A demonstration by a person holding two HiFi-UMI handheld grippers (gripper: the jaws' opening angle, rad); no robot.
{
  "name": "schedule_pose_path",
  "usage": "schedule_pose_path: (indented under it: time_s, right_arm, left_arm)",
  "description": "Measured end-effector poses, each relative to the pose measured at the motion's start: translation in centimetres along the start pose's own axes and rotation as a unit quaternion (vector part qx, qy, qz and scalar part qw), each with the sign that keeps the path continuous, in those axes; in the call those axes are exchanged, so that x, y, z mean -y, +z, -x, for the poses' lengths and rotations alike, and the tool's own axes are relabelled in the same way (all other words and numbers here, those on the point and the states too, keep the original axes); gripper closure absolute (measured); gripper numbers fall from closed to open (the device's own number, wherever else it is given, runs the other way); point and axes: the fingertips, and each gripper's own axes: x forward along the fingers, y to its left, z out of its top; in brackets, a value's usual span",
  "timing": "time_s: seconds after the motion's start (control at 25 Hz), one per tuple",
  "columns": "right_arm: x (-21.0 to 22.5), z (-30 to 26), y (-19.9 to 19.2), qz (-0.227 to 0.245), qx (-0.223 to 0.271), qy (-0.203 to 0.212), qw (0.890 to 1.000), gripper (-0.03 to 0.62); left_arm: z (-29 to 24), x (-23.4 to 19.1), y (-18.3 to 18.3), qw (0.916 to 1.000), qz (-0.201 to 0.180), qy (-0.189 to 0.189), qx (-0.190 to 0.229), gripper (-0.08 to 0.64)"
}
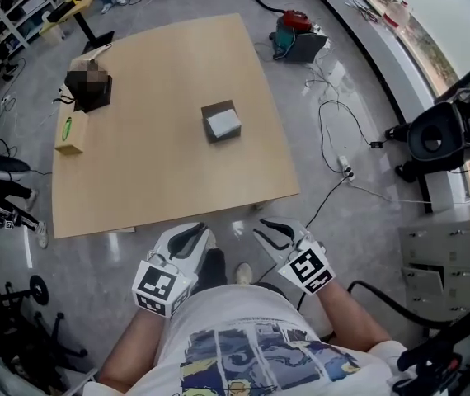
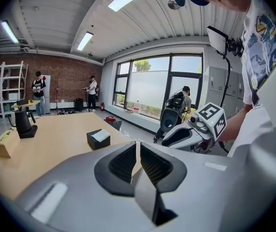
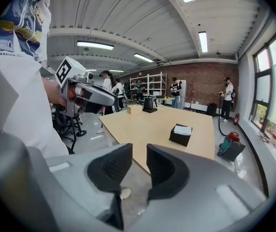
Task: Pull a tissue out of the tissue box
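Left gripper (image 1: 203, 233) closed; right gripper (image 1: 259, 228) parted; tissue box (image 1: 221, 122) on table (image 1: 152, 172)

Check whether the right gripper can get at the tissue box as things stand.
Likely yes, with a forward reach. The right gripper is off the near edge of the table, jaws apart and empty; the tissue box sits mid-table with only bare tabletop between them.

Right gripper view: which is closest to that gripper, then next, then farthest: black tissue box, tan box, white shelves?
1. Black tissue box, on the table, right side.
2. Tan box, table's far end, left.
3. White shelves, far behind the table.
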Motion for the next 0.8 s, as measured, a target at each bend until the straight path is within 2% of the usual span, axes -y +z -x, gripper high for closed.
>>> schedule_pose_path:
  time_s: [0.16,0.44,0.64,0.8]
  right_arm:
    - [2.0,-2.8,1.7,0.039,-0.020,-0.012,0.999,0.500]
    - [6.2,-8.6,3.2,0.058,-0.056,-0.034,0.996,0.489]
    - [8.1,-13.2,3.8,0.092,-0.069,-0.038,0.993,0.488]
    - [10.4,-15.4,3.8,0.133,-0.086,-0.028,0.987,0.483]
  left_arm:
    - [-1.8,-3.3,1.4,0.9998,-0.001,-0.017,0.004,0.527]
    - [-3.7,-8.3,3.4,0.9990,-0.017,-0.041,0.004,0.525]
    - [-3.9,-12.0,2.9,0.9992,-0.007,-0.038,-0.008,0.525]
    - [-4.4,-13.0,2.9,0.9996,0.008,-0.026,-0.012,0.525]
